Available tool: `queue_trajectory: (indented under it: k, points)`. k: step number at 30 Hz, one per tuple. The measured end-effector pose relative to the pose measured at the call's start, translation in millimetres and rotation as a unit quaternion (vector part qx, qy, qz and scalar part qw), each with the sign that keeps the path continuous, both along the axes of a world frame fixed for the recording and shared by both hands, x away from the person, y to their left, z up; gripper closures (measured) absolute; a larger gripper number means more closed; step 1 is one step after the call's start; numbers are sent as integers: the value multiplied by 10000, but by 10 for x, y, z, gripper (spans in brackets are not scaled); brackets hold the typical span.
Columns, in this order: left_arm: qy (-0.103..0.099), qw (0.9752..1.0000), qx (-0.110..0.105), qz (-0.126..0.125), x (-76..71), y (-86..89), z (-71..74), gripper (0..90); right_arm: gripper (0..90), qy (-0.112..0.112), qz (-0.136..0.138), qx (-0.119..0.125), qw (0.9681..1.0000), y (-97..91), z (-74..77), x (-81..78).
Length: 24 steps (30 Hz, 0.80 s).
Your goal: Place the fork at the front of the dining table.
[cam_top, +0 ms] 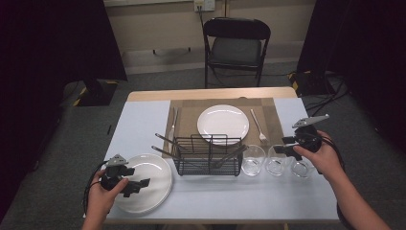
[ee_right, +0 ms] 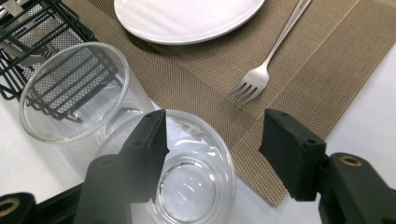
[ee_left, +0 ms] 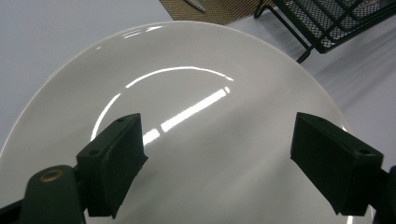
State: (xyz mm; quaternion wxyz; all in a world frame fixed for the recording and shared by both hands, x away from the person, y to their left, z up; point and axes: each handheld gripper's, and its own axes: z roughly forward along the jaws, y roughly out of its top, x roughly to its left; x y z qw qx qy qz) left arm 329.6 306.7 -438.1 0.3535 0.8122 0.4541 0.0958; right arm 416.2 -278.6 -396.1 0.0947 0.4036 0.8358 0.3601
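We see a black wire rack [cam_top: 207, 155] on the bench [cam_top: 143, 120], holding cutlery. Three empty glasses [cam_top: 276, 161] stand in a row to its right. Our right tongs [ee_right: 212, 140] hover spread over the middle glass [ee_right: 196, 179]. Our left tongs [ee_left: 217, 158] hover spread above the near plate [ee_left: 187, 84]. A second plate [cam_top: 223, 123] sits on the placemat [cam_top: 268, 108] between a fork [cam_top: 258, 127] and a knife [cam_top: 173, 122].
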Motion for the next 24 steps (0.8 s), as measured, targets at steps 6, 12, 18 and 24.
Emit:
queue_trajectory:
  k: [6, 12, 18, 24]
  points:
    - [6, 10000, 3, 4, 1, 0, 0, 170, 442, 60, -3, 60, 10000, -8, -36, -12]
    - [17, 10000, 3, 24, 0, 4, -5, 170, 466, 129, 40, 53, 9999, -3, -96, -11]
    - [13, 10000, 13, 10, 3, 0, -5, 170, 477, 162, 46, 15, 9999, -1, -134, -4]
    - [30, 10000, 8, 12, 3, -2, -10, 170, 488, 191, 100, -41, 9998, 8, -172, -1]
